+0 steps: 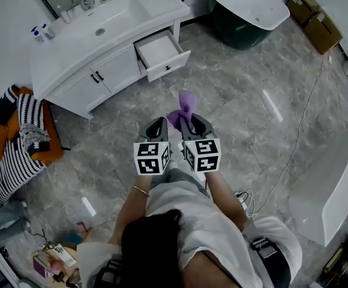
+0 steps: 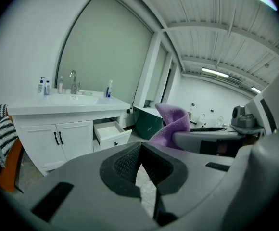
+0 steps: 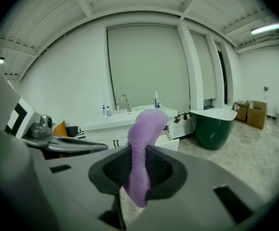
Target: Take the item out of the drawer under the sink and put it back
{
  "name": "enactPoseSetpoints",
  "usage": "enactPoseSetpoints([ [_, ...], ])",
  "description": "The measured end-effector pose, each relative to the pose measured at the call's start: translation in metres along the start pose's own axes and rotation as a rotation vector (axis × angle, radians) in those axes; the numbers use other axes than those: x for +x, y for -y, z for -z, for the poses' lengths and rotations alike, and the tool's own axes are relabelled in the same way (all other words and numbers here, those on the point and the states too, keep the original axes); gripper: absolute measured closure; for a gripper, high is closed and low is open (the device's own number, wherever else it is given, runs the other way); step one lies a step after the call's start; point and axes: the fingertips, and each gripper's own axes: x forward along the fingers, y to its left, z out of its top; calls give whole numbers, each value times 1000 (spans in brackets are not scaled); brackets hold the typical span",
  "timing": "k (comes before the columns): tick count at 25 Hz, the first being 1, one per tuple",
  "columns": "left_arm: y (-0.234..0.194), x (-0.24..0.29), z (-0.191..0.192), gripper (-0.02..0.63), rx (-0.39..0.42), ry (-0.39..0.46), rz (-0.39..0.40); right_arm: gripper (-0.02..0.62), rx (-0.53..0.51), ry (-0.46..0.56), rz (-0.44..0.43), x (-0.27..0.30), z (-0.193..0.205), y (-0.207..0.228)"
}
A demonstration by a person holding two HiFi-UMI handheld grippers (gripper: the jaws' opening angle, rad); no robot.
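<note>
While the open drawer (image 1: 161,51) under the sink (image 1: 111,14) stands well ahead and slightly left, the right gripper (image 1: 193,122) pinches a purple cloth (image 1: 183,107) between narrowed jaws. The cloth's long axis rises from the jaws, its free end pointing toward the drawer. The left gripper (image 1: 157,125), jaws together and empty, sits just beside it, on the drawer's side.

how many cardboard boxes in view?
2. The first box sits on the floor just past the green bathtub; the second box is right beside it, further from the tub. More may lie outside the views.
</note>
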Motion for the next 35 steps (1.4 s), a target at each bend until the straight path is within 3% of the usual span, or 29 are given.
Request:
enactPoseSetpoints([
  [17, -20, 47, -11, 603, -2, -6, 11, 515, -10, 5, 17, 42, -12, 20],
  [35, -88, 144, -82, 603, 13, -44, 42, 515, 5, -33, 36, 161, -72, 43],
])
